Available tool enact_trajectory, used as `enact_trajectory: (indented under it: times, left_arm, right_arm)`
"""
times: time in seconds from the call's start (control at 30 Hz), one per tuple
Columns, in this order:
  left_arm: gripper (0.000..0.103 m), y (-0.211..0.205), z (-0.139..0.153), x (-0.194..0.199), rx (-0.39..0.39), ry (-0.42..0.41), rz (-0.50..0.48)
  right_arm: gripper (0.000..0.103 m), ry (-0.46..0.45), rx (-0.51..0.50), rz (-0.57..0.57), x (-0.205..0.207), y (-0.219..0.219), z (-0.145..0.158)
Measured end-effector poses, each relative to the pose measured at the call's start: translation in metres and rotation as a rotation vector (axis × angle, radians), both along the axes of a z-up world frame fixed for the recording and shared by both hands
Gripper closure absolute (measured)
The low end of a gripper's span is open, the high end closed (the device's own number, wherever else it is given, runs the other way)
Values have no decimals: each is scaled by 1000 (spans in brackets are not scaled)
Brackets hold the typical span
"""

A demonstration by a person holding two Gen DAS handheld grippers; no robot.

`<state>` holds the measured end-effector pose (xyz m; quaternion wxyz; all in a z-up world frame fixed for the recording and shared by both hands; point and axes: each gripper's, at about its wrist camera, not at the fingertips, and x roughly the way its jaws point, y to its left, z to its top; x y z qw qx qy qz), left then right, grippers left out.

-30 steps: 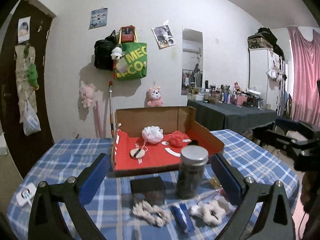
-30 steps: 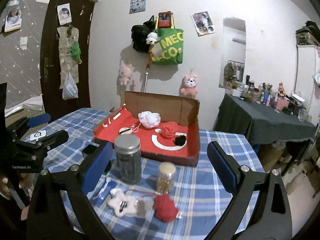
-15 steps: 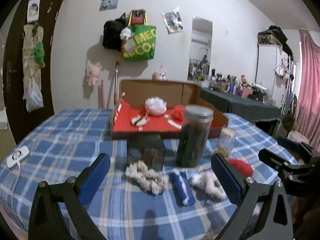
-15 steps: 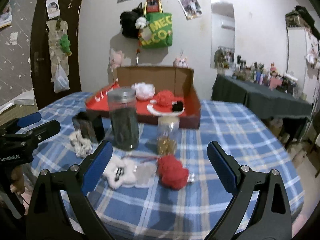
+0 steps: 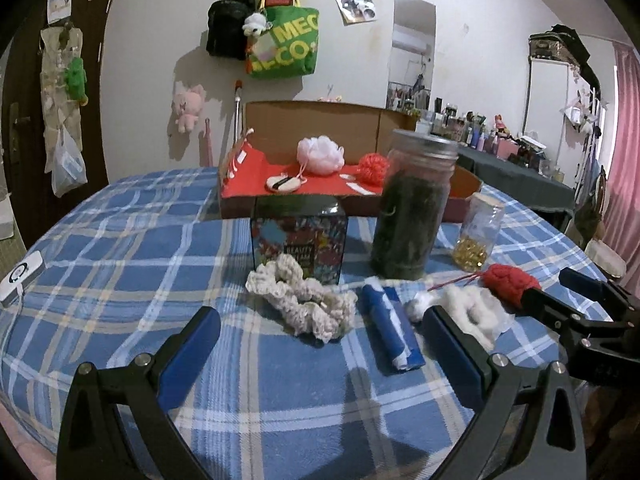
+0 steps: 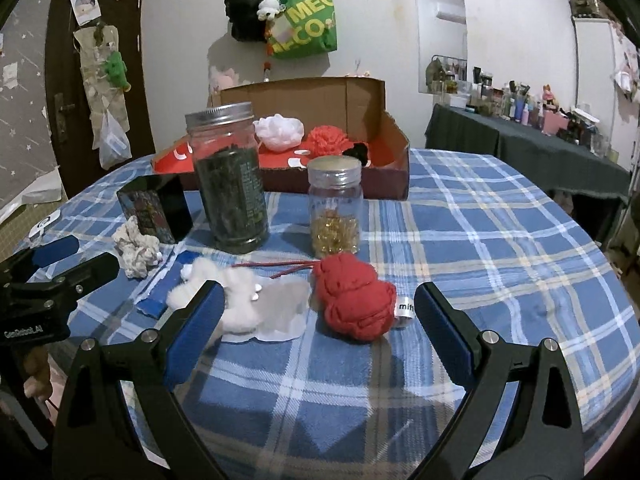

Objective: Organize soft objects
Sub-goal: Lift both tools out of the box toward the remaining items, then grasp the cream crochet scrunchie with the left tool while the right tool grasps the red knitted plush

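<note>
A cream crocheted scrunchie (image 5: 304, 300) lies on the blue plaid tablecloth just ahead of my open left gripper (image 5: 320, 344). To its right lie a blue packet (image 5: 390, 330) and a white fluffy toy (image 5: 472, 312). A red knitted ball (image 6: 354, 298) sits between the fingers of my open right gripper (image 6: 318, 316), with the white fluffy toy (image 6: 232, 300) at its left. Behind stands a cardboard box (image 5: 316, 120) with a red floor that holds a white pouf (image 5: 320, 156) and a red pompom (image 5: 372, 166).
A tall dark-filled jar (image 6: 230, 178), a small jar of yellow beads (image 6: 335, 206) and a patterned black box (image 5: 298, 238) stand between the soft items and the cardboard box. A white device (image 5: 20, 278) lies at the table's left edge.
Both grippers have dropped low and come closer to the table's near edge. The scrunchie and the red ball now sit right in front of the fingers. Both stay open.
</note>
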<state>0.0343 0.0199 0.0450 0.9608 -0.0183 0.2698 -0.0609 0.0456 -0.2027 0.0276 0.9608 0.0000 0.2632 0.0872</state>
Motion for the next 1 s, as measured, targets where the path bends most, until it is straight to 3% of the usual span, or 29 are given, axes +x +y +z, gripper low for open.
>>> enact_trajectory:
  times: [0.43,0.67,0.77,0.83,0.87,1.0]
  left_arm:
    - [0,5,-7,20,19,57,13]
    - [5,8,-11,43,26,126,16]
    - [23,11,-16,52,-1,175,-7]
    - [42,11,-19,57,-20,202,-32]
    - [48,12,-21,59,-44,212,-53]
    - [72,6,-18,51,-19,174,-81]
  right_arm:
    - [6,45,-14,-15,19,-7,-6]
    - [9,123,5,-9,44,-21,-13]
    - [38,147,-3,6,50,-21,-17]
    - [60,169,-3,25,54,-20,-21]
    - [60,179,4,39,55,-20,-23]
    - [64,136,20,65,46,-18,-20]
